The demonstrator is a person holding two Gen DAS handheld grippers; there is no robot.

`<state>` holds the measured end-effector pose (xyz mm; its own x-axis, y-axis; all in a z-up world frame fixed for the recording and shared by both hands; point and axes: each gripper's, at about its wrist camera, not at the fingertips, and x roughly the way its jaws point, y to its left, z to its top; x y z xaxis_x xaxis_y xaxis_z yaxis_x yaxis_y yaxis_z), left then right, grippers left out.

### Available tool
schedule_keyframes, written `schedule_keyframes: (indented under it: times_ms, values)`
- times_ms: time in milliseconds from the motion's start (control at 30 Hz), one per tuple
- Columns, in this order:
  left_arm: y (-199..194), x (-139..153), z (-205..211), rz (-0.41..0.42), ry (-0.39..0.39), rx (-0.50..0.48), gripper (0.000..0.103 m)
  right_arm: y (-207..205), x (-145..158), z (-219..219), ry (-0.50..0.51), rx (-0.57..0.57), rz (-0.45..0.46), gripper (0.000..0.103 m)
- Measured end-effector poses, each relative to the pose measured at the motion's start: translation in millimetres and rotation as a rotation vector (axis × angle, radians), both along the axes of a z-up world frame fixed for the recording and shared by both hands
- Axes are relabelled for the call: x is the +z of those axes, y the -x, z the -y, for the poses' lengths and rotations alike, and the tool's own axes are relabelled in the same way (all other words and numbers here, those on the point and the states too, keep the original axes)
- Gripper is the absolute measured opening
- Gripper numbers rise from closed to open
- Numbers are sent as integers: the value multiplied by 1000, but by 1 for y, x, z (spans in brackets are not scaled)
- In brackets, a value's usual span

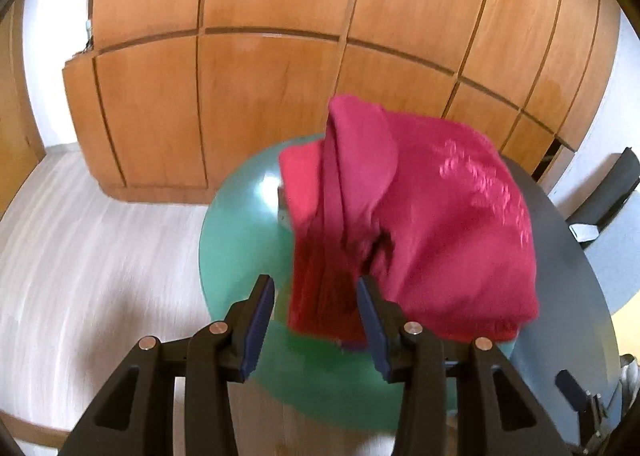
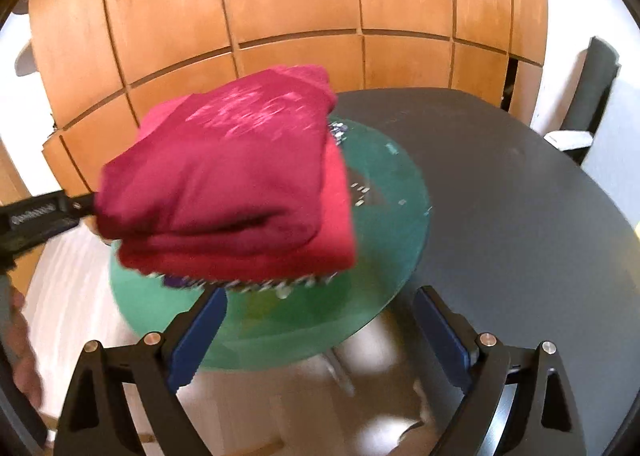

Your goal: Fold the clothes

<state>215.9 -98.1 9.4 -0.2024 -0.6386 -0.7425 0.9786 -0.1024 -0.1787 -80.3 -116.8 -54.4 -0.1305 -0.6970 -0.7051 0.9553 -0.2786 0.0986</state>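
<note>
Left gripper [image 1: 316,288] sits low in its own camera, jaws apart, blue pads [image 1: 256,330] facing each other across a moderate gap, black linkage arms fanning out towards the near edge. Red cloth shows in that gap, but whether the pads touch it can't be told. In the right wrist view the left gripper pokes in from the left edge. The right gripper [image 2: 320,298] is spread wide, its blue pads [image 2: 196,340] angled outward, nothing between them. A blurred hand [image 2: 22,344] shows at the near left edge of that view.
</note>
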Motion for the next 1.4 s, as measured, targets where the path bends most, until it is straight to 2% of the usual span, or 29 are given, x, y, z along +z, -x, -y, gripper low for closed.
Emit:
schedule_keyframes:
  times_ms: [100, 233, 533, 733, 1133, 1400]
  values:
    - [-2, -5, -15, -23, -11, -8, 44, -11, -7, -10, 4, 4, 27, 95]
    - [-1, -9, -29, 15, -16, 6, 44, -23, -12, -20, -5, 16, 7, 95]
    - [10, -13, -41, 170, -5, -24, 44, -34, -10, -25, -9, 34, -20, 97]
    - [24, -8, -45, 304, 46, -42, 44, -36, -11, -25, -21, 35, -15, 98]
    - [27, -1, -53, 288, 62, -78, 44, -41, -16, -20, -39, 37, -10, 98]
    - [28, -3, -55, 298, 42, -79, 44, -41, -16, -22, -39, 36, -9, 98]
